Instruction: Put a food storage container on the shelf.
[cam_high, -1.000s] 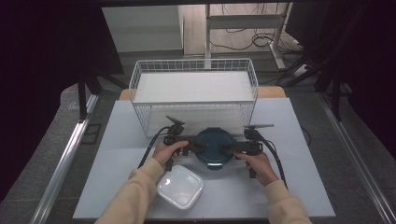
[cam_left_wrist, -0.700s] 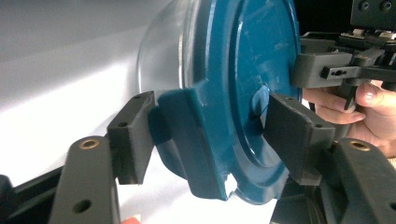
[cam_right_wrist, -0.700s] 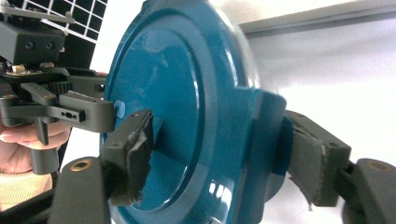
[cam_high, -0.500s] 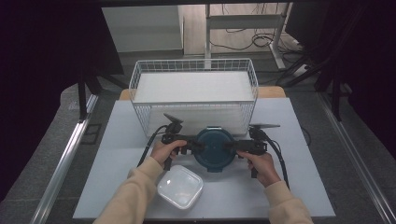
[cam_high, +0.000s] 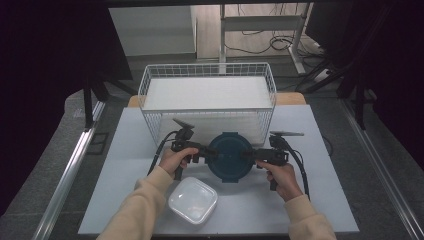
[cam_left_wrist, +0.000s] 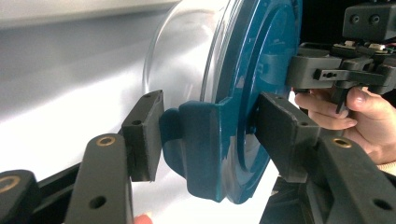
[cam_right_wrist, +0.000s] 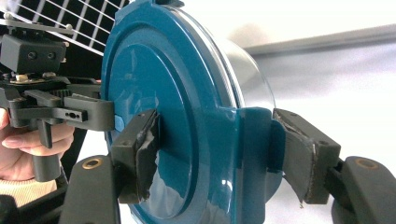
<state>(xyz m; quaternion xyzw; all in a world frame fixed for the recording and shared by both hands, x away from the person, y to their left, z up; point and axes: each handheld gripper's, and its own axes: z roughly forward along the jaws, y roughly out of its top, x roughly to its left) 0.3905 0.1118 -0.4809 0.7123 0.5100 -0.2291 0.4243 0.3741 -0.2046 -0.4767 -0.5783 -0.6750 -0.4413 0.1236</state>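
Note:
A round clear container with a teal lid sits between both grippers, just in front of the wire basket. My left gripper is shut on the lid's left clip, its pads on either side of the teal tab. My right gripper is shut on the opposite clip. In the left gripper view, the right gripper shows beyond the lid. The right gripper view shows the left gripper behind the lid. I cannot tell whether the container rests on the table or hangs just above it.
A white wire basket stands at the back of the table, close behind the container. A clear square container lies at the front left, near the left forearm. The white table has bare room on the right.
The container has barely shifted and the bright glare on its lid is gone. Both grippers keep their hold on the clips.

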